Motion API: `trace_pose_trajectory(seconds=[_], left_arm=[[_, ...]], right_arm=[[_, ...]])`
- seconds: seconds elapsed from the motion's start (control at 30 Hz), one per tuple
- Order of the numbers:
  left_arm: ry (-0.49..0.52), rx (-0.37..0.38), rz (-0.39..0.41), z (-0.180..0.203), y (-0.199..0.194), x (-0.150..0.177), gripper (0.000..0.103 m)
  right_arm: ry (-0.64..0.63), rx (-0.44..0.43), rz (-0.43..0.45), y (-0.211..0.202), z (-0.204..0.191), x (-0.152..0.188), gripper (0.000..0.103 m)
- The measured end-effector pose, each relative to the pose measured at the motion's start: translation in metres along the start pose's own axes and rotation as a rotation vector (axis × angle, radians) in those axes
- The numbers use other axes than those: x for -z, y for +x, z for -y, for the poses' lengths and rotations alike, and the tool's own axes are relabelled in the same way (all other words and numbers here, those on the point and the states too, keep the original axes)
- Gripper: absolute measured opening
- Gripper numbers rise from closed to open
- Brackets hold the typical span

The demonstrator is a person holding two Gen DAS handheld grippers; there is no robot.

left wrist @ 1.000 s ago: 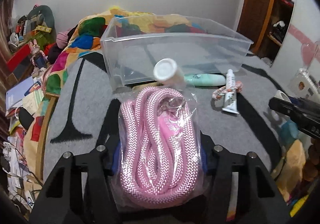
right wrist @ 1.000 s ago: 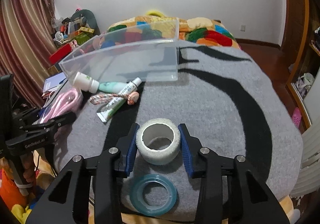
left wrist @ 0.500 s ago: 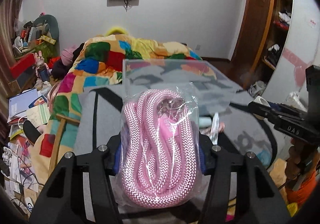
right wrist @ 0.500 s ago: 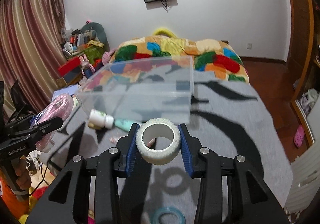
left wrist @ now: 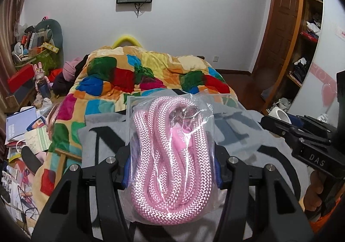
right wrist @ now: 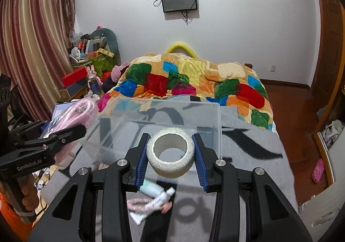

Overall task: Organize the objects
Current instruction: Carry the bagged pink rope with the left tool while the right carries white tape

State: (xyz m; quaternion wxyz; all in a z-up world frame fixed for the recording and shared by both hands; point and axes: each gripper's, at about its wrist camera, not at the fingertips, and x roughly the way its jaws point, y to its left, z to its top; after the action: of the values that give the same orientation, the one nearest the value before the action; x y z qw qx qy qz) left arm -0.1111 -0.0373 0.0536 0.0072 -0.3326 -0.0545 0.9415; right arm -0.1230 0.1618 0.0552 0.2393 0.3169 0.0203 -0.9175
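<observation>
My left gripper (left wrist: 171,166) is shut on a clear bag of coiled pink rope (left wrist: 170,155), held up high over the grey blanket (left wrist: 258,140). My right gripper (right wrist: 170,157) is shut on a white foam tape roll (right wrist: 170,152) and holds it above the near wall of the clear plastic bin (right wrist: 159,112). The left gripper with the rope bag (right wrist: 73,112) shows at the left of the right wrist view. The right gripper (left wrist: 301,132) shows at the right of the left wrist view. The bin is mostly hidden behind the bag in the left wrist view.
A white tube (right wrist: 153,203), a green tube (right wrist: 152,188) and a pink braided cord (right wrist: 138,203) lie on the grey blanket below my right gripper. A colourful quilt (right wrist: 194,78) covers the bed behind. Clutter (left wrist: 23,125) fills the floor at left. A wooden wardrobe (left wrist: 297,37) stands at right.
Both grippers have risen and tilted up with their loads. The bin and the small items have dropped lower in view, and the teal tape ring has left the right wrist view.
</observation>
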Motion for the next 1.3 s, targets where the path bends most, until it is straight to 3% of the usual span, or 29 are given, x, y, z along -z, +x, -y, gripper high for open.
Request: trace_pose_trajectory(seconds=[0.27,0.43,0.6,0.77,0.93,1.07,1.3], left_arm=[[-0.055,0.023,-0.129,-0.011,0.059,-0.016,0.056],[-0.014,-0.011,-0.183,-0.003,0.087,-0.017,0.056],[0.021,-0.039,-0.219,0.005,0.099,-0.013,0.057],[0.013,-0.016,-0.254,0.004,0.102,-0.012,0.057],[0.047,-0.031,-0.204,0.009,0.083,-0.015,0.057],[0.078,-0.05,-0.138,0.013,0.056,-0.018,0.058],[0.07,-0.052,-0.038,0.012,0.01,-0.006,0.078]], right_arm=[[-0.011,0.01,-0.094,0.046,0.003,-0.017,0.036],[-0.006,0.017,-0.17,0.078,0.011,-0.015,0.036],[-0.024,0.024,-0.236,0.103,0.01,-0.011,0.036],[-0.035,0.033,-0.278,0.114,0.008,-0.007,0.036],[-0.015,-0.004,-0.294,0.111,0.01,-0.006,0.042],[-0.014,-0.01,-0.255,0.093,0.013,-0.006,0.045],[-0.007,-0.003,-0.148,0.034,0.018,0.007,0.056]])
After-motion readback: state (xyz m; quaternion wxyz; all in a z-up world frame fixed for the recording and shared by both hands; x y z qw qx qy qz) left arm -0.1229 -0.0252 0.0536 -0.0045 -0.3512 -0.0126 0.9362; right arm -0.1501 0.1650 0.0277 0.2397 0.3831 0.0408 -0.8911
